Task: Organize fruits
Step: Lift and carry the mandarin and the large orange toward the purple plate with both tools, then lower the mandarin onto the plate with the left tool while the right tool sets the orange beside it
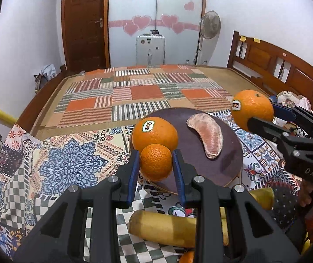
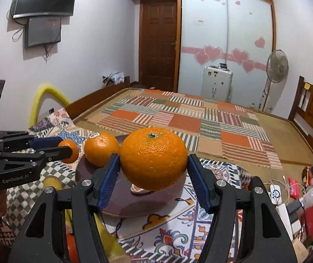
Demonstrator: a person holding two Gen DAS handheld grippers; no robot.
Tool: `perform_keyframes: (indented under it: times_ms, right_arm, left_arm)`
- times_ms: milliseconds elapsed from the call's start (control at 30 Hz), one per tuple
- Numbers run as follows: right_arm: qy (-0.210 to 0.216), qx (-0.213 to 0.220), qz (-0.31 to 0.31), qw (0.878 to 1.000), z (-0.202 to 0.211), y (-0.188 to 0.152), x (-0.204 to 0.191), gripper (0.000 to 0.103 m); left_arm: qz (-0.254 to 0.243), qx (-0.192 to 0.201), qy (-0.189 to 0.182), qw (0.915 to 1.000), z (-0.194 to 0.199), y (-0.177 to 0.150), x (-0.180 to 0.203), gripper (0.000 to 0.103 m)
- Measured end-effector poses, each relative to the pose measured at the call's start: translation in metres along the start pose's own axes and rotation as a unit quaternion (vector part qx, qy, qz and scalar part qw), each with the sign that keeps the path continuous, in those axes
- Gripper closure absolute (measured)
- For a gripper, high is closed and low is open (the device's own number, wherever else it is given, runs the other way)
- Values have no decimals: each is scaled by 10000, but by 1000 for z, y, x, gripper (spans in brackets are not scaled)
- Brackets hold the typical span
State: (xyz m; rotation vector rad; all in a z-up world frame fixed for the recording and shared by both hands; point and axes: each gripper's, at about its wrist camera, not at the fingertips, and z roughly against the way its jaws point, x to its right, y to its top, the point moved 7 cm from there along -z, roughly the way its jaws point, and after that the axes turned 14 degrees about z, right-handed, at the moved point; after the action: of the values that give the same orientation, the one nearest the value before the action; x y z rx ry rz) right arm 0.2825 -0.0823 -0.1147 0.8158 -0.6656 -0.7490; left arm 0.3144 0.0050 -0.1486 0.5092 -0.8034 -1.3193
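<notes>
A dark round plate point(image 1: 226, 164) lies on the patterned cloth and holds a stickered orange point(image 1: 155, 134) and a peeled pomelo segment point(image 1: 208, 138). My left gripper point(image 1: 156, 164) is shut on a small mandarin point(image 1: 156, 164) at the plate's near left edge, right in front of the stickered orange. My right gripper point(image 2: 154, 160) is shut on a large orange point(image 2: 154, 157) and holds it above the plate point(image 2: 121, 203). From the left wrist view that large orange point(image 1: 252, 109) hangs at the plate's far right. The right wrist view shows the left gripper point(image 2: 69, 150) with the mandarin point(image 2: 70, 151) and the plate's orange point(image 2: 101, 149).
Bananas point(image 1: 163, 228) lie on the cloth below my left gripper, with another orange fruit point(image 1: 187, 257) at the bottom edge. A wooden headboard point(image 1: 276, 65) and clutter point(image 2: 298, 197) stand at the right. The striped bed mat point(image 1: 139, 94) stretches behind the plate.
</notes>
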Motion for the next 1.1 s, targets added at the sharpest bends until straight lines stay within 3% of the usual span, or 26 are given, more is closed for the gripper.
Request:
perform_keyframes:
  times_ms: [333, 700, 1100]
  right_arm:
    - [424, -445, 194, 9979, -30, -7, -10, 44]
    - [894, -746, 448, 9922, -45, -8, -29, 44]
    - [1062, -888, 546, 9889, -52, -11, -32, 43]
  left_arm:
    - [-226, -213, 102, 9995, -22, -3, 1, 72]
    - [-152, -448, -167, 9987, -23, -6, 5, 72]
    - [-145, -680, -311, 9971, -31, -12, 14, 72]
